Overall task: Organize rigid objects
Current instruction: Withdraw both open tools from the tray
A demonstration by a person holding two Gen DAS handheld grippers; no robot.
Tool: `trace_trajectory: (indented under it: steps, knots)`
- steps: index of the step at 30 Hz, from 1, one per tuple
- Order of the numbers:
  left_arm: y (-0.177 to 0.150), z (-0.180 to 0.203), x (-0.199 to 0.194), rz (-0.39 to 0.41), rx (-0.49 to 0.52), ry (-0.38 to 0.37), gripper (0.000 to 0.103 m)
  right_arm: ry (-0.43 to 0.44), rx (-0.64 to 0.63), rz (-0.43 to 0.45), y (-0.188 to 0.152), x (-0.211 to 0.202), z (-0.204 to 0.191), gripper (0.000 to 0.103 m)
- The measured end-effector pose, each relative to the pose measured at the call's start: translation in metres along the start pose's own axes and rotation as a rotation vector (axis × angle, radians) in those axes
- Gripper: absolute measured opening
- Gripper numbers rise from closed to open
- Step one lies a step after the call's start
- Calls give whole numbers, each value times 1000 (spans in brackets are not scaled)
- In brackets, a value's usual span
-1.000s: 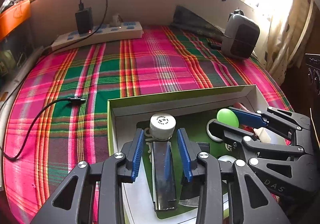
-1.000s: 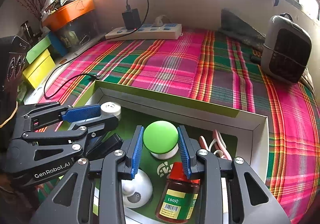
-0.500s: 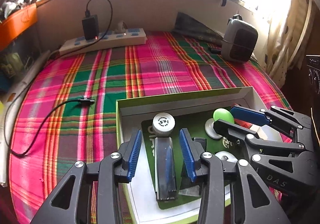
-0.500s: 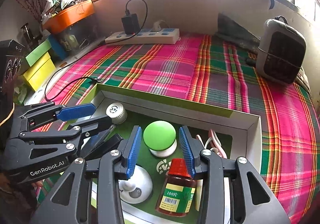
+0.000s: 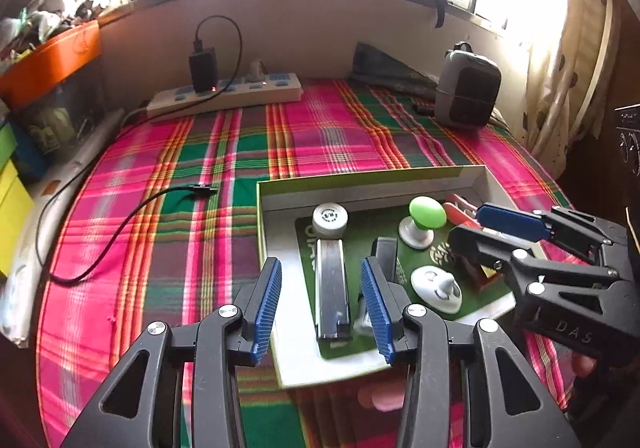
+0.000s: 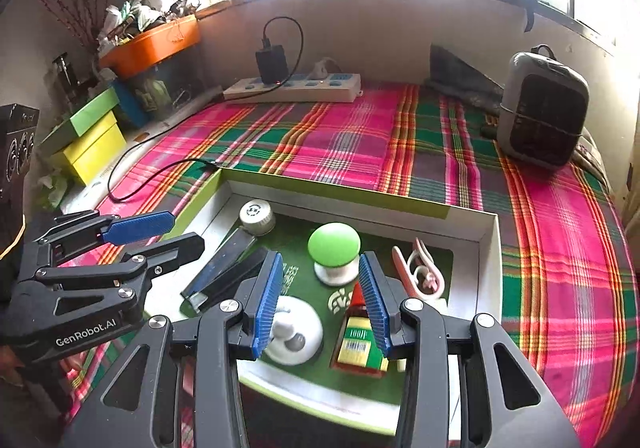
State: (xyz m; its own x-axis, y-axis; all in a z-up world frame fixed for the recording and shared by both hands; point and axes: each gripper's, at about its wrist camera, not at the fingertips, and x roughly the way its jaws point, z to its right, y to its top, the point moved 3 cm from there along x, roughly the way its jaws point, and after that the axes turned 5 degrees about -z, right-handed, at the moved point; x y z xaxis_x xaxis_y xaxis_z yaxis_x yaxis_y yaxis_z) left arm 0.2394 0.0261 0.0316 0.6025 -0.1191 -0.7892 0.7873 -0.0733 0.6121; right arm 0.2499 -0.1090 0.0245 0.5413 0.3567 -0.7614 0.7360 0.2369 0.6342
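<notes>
- We see both grippers pulled back and higher than a second ago, leaving the box (image 5: 372,178) farther from us.
- Left gripper (image 5: 322,306): jaws have just been opening, spread, gripping nothing, above the black stapler (image 5: 330,284).
- Right gripper (image 6: 320,302): jaws spread, empty, clear of the green-topped knob (image 6: 334,244) in the box.

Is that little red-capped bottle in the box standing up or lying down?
Lying down. The red-capped bottle rests on its side on the box's green floor, label facing up, cap pointing toward the green knob.
</notes>
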Motion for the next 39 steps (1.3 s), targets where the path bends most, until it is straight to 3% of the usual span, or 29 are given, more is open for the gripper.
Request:
trace_trajectory:
  steps: [4,7,13,22,25,27,39]
  knots:
    - [-8,0,-13,22,-3,8,41,3,2,19,-5,-12,-2,41]
    - [-14,4,-24,52,21,58,41,8,-7,28,-11,-20,-5,41]
    - [-30,7,-34,47,7,30,41,8,-17,45,-24,-34,-10,41]
    - [-50,10,-38,45,5,53,41,9,-15,57,-46,-51,-11,41]
    - [-55,13,-39,45,13,47,41,12,-21,51,-56,-54,-12,41]
    - [-58,13,-38,40,9,30,48,6,-29,46,-61,-55,-13,41]
    - [-70,2,-34,25,-28,-21,48,3,-4,6,-85,-52,-8,41]
